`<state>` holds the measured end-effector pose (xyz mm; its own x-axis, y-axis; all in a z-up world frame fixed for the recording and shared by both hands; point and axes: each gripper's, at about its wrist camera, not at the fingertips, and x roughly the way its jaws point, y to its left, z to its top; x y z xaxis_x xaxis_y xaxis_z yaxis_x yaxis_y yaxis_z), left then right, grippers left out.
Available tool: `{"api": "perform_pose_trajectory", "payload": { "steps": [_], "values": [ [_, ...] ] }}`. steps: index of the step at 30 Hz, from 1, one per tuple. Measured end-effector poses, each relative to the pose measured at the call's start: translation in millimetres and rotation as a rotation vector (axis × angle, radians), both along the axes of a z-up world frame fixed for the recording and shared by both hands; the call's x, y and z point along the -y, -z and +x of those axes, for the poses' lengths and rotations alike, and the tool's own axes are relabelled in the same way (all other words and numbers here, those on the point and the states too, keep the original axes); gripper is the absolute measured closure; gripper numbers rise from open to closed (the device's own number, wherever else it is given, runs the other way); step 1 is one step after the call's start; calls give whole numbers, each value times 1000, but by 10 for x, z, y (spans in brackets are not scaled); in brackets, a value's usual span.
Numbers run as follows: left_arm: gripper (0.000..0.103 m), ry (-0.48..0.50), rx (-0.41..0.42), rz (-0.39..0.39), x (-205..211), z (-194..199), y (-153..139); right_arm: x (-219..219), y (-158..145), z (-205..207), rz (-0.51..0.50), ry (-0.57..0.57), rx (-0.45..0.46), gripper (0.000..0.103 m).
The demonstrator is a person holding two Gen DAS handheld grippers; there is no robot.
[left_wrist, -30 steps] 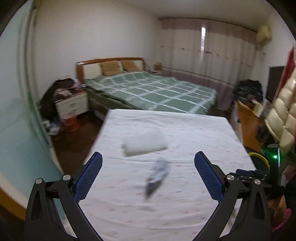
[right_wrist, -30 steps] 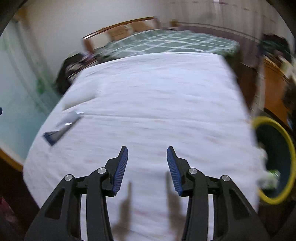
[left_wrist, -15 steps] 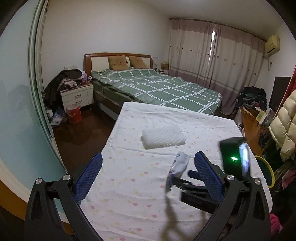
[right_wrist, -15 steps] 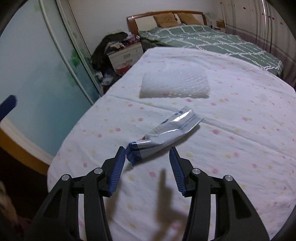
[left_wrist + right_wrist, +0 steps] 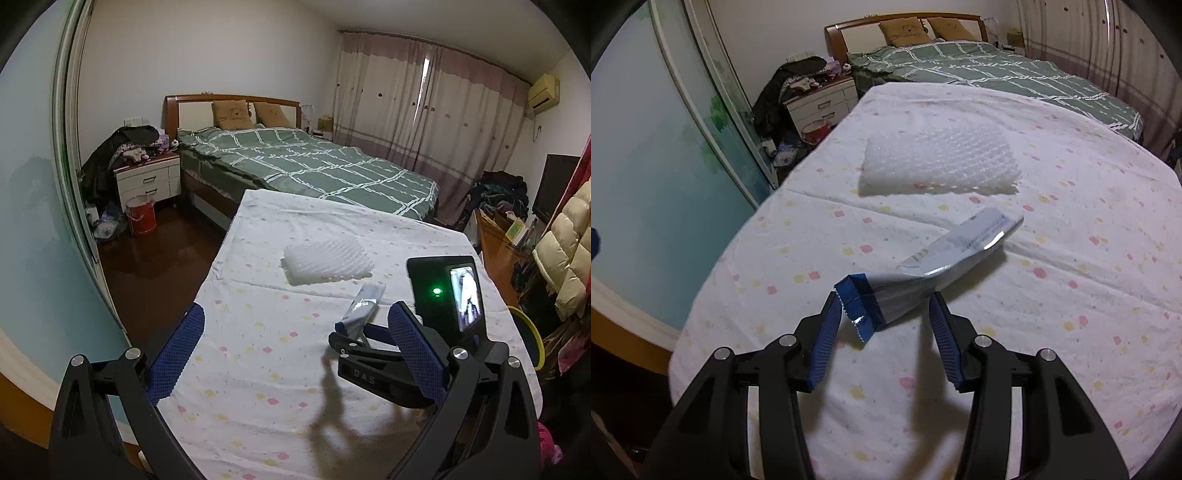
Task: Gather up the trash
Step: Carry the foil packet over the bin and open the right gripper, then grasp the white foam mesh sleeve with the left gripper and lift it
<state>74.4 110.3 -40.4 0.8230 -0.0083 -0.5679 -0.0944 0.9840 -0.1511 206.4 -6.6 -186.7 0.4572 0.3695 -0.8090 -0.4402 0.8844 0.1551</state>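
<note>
Where lettering is legible, "DAS" marks the right gripper (image 5: 356,334) beside the wrapper (image 5: 361,308).

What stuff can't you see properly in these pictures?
- Printing on the silver wrapper: too small to read, right wrist view.
- Whether the right tool touches the wrapper: unclear; the blue end hides one pad.
- Yellow-rimmed bin: mostly hidden behind the right tool's body in the left wrist view.
- Little screen on that tool: too small to make out.
- Person: out of frame.
</note>
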Motion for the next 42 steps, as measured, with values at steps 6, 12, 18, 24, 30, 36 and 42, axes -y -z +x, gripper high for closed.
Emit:
{"api": "perform_pose_trajectory", "payload": {
  "steps": [6, 12, 18, 24, 30, 36, 42],
  "values": [
    [5, 7, -10, -4, 28, 29, 43, 310, -63, 8, 67, 20, 4, 99],
    [5, 38, -27, 0, 139, 102, 105, 814, -221, -105, 132, 35, 34, 101],
    [5, 68, -45, -6, 266, 203, 154, 1226, -313, -202, 177, 55, 33, 101],
    [5, 103, -61, 11, 426, 305, 204, 1745, -459, -333, 179, 122, 87, 101],
    [5, 142, -74, 13, 616, 431, 252, 2500, -551, -406, 147, 275, 134, 101],
    [5, 182, -88, 23, 839, 569, 296, 3560, -499, -464, 97, 520, 147, 101],
    [5, 217, -102, 36, 1034, 748, 337, 4243, -246, -405, 38, 674, 104, 101]
  ]
}}
